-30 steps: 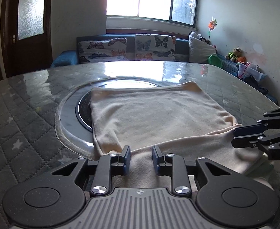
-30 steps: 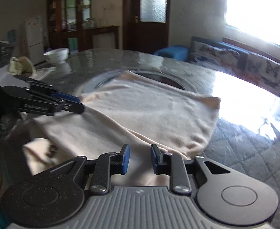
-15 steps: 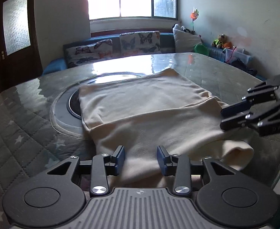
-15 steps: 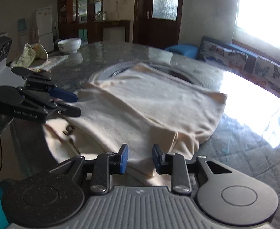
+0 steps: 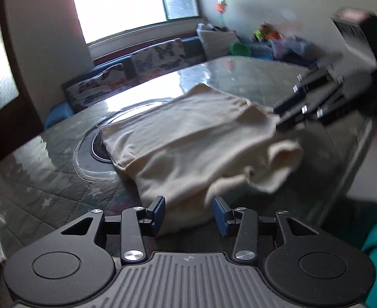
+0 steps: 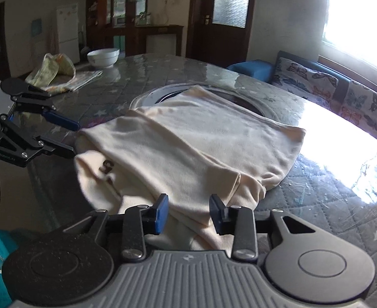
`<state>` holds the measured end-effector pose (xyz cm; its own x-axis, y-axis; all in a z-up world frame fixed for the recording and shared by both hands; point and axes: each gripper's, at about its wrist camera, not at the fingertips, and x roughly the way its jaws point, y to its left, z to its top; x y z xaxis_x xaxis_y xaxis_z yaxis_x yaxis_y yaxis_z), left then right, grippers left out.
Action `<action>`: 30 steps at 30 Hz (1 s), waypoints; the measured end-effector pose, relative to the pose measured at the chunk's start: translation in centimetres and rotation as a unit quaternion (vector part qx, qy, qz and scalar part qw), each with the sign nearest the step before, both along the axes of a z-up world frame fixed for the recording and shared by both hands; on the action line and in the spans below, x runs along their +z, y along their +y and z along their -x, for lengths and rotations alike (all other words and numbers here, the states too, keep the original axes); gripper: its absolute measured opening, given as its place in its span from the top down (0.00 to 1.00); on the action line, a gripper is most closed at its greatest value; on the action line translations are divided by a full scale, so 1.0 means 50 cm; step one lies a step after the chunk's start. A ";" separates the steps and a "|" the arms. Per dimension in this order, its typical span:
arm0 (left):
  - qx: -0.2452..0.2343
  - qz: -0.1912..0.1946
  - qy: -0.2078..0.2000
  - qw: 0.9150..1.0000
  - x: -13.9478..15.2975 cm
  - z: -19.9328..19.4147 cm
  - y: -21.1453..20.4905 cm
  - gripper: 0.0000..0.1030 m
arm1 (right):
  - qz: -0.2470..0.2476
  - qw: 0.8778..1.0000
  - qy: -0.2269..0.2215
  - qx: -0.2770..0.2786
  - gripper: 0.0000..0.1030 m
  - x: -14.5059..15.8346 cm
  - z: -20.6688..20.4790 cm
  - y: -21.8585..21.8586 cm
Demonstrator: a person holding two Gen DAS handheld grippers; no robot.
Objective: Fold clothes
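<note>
The cream garment (image 6: pixel 188 143) lay folded on the table (image 6: pixel 329 205) directly ahead of the left gripper (image 5: pixel 189 211) and right gripper (image 6: pixel 189 211), whose jaws were opening, pads released from the cloth.

Both wrist cameras look steeply down along their own fingers, close over the table's (image 5: pixel 47 179) near edge from opposite ends, sharing the cream garment (image 6: pixel 188 148) between them.
</note>
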<state>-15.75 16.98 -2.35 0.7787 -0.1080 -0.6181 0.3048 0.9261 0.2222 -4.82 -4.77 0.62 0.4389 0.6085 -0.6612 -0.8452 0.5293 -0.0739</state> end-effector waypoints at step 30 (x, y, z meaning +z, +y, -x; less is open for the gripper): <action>-0.062 0.031 -0.060 0.996 0.023 -0.099 -0.044 0.90 | 0.061 0.986 -0.089 0.124 0.32 -0.015 0.068 0.025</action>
